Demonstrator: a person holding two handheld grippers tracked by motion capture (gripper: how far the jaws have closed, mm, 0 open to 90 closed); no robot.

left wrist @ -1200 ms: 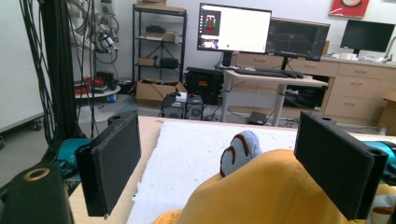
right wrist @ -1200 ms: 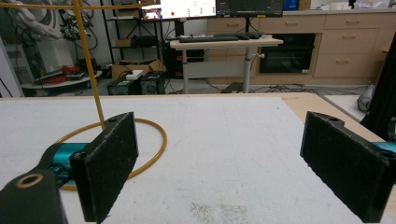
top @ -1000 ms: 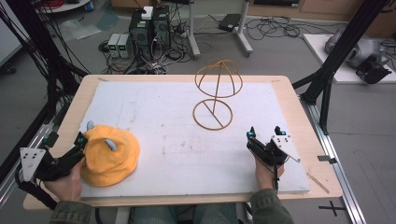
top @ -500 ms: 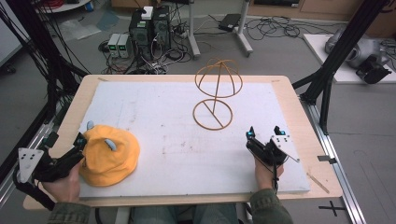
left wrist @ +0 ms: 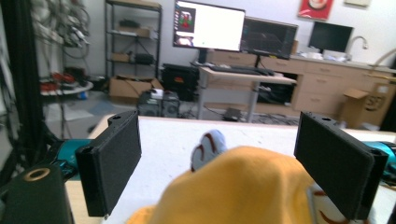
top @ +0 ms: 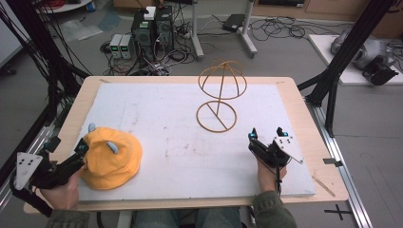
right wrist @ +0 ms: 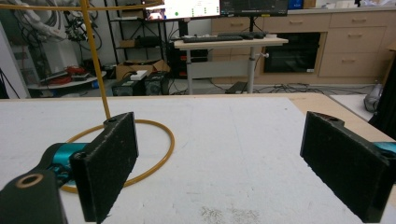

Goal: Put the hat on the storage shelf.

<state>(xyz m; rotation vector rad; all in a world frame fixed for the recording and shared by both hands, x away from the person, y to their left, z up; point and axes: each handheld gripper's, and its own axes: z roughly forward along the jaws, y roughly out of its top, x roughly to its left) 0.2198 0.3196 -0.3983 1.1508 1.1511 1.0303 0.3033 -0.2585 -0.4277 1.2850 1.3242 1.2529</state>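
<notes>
Yellow hat (top: pixel 110 157) between open left hand-held gripper (top: pixel 84 148) jaws

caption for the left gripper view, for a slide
Left gripper with jaws open either side of a yellow hat on the white table mat.

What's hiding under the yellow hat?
The yellow hat lies flat on the white board, between the open left tongs. Anything beneath it is covered, so I cannot tell.
</notes>
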